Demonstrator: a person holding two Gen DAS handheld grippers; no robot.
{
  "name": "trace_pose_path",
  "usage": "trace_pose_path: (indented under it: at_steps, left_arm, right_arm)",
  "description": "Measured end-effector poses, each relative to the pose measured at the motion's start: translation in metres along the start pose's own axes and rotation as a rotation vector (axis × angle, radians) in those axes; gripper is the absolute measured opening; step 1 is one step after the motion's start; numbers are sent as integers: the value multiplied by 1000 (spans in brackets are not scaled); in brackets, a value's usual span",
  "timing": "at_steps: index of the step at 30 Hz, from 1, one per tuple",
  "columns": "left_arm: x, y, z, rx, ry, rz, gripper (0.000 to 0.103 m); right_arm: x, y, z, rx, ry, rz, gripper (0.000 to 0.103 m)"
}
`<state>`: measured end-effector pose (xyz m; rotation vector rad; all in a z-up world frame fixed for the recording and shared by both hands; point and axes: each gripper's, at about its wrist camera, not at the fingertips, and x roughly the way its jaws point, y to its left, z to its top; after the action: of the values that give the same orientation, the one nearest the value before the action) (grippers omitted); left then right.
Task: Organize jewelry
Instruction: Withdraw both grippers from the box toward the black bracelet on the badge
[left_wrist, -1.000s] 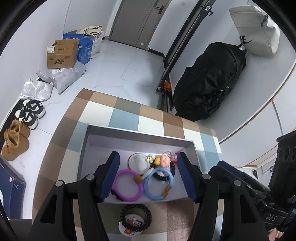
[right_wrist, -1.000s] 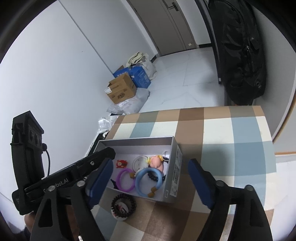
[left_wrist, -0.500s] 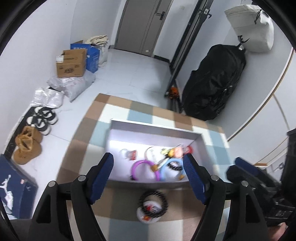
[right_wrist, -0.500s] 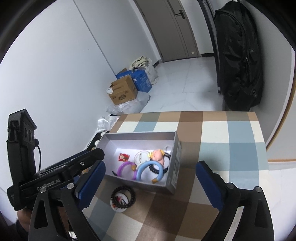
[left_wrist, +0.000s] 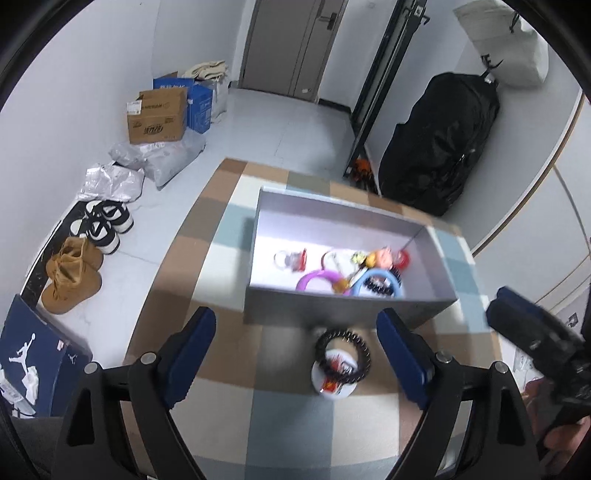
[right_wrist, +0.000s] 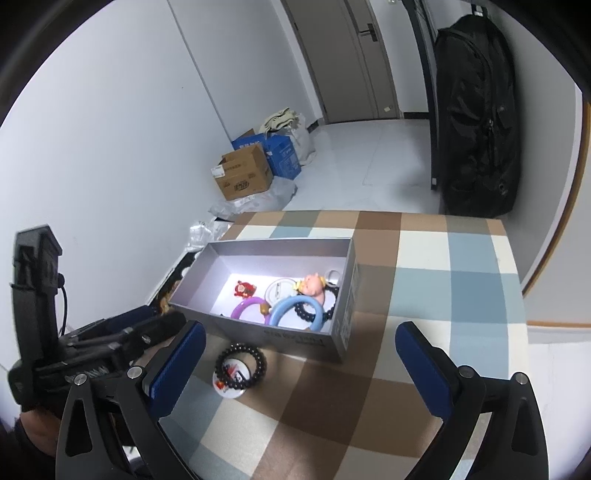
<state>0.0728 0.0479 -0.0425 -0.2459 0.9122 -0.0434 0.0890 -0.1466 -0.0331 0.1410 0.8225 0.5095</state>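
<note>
While hovering above the near edge of the checkered tablecloth (left_wrist: 229, 369), left gripper (left_wrist: 295, 354) spread wide, grasping nothing. Black bead bracelet (left_wrist: 342, 355) lying on a white round badge (left_wrist: 334, 380), just outside the near wall of the grey box (left_wrist: 347, 310), between the blue pads (left_wrist: 397, 350). Inside box near its right end: purple ring (left_wrist: 317, 277), blue ring (left_wrist: 376, 278), doll charm (left_wrist: 380, 258), all crowded. View blurred. Likely risk: pinching badge together with bracelet, or nudging box wall on descent.

From right wrist: right gripper (right_wrist: 299, 365) likewise released, empty, over the tablecloth's near part. Bracelet (right_wrist: 242, 365) near left pad, touching badge (right_wrist: 231, 380), box (right_wrist: 306, 332) just beyond. Left tool close beside on the left, so collision possible if both reach in. Open cloth toward right edge and near edge; left edge close, drop-off to floor there.
</note>
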Motion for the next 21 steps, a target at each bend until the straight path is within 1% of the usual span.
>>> trace_pose_path:
  at_steps: [3,11,13,16,20,21]
  left_arm:
    - [1,3,-4,4,15,8,86]
    - [-7,8,-16,18,15,33,86]
    - [-5,12,-21,7,37,26,86]
    - [-3,19,-26,-8,66,22,86]
    - [-5,25,-21,-51,81,-15,86]
    - [-5,24,-19,-46,90,-19,86]
  right_arm:
    - [-3,1,-3,0,6,3,103]
    - [12,6,-20,3,91,10,103]
    - [16,7,-24,-3,111,8,103]
    - [24,10,-28,-18,164,19,103]
    - [34,17,-34,-22,209,43,103]
    - [36,19,-35,-27,214,44,103]
